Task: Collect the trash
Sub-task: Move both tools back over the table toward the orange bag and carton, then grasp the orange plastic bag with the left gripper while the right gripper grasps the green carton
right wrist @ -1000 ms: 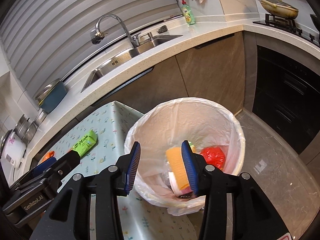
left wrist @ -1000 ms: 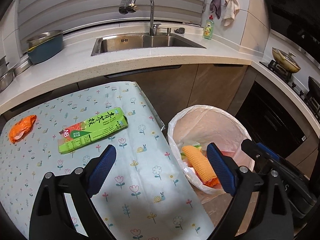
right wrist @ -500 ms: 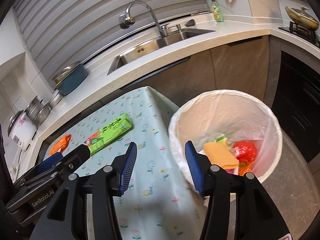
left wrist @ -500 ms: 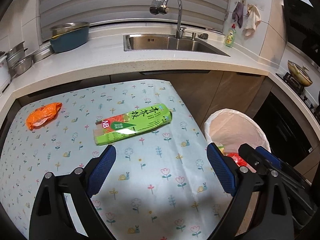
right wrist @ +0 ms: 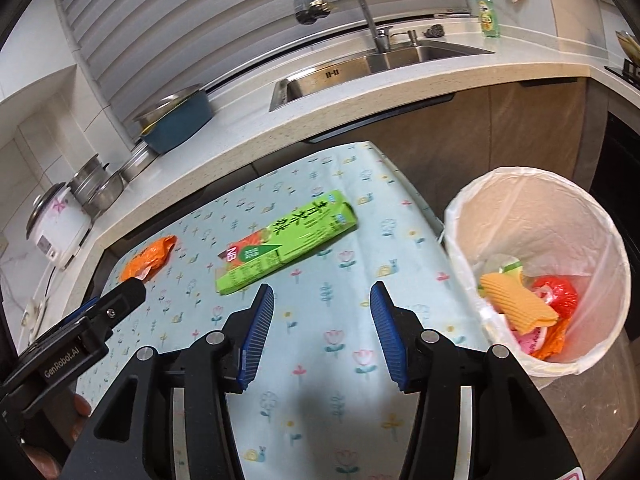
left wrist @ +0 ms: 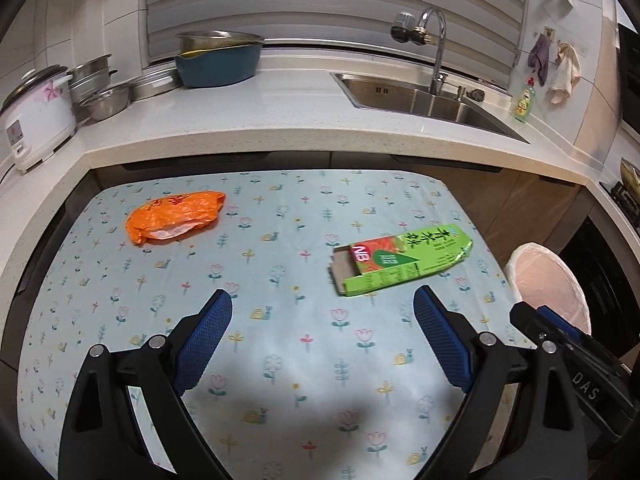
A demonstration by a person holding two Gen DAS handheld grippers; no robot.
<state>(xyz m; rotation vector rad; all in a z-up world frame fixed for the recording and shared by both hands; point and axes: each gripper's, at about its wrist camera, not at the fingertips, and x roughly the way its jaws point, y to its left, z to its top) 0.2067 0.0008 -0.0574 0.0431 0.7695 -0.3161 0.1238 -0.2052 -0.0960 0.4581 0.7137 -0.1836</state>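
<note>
A green carton (left wrist: 402, 258) lies flat on the flowered tablecloth (left wrist: 280, 320), toward its right side; it also shows in the right wrist view (right wrist: 286, 246). An orange plastic bag (left wrist: 174, 218) lies at the far left of the table (right wrist: 148, 260). My left gripper (left wrist: 322, 340) is open and empty, above the table's near middle. My right gripper (right wrist: 322, 322) is open and empty, above the table's right part, near the carton. The bin (right wrist: 536, 216), lined with a white bag, stands right of the table and holds several pieces of trash.
A counter (left wrist: 280, 120) with a sink (left wrist: 416, 96), a tap, a blue basin (left wrist: 218, 62), metal pots and a rice cooker (left wrist: 34, 116) runs behind the table. A dish soap bottle (left wrist: 524, 100) stands at the right. Dark oven fronts stand beyond the bin.
Both grippers have swung left, away from the bin and over the table. The carton and the orange bag now sit nearer the middle of the views. The right jaws have opened wider.
</note>
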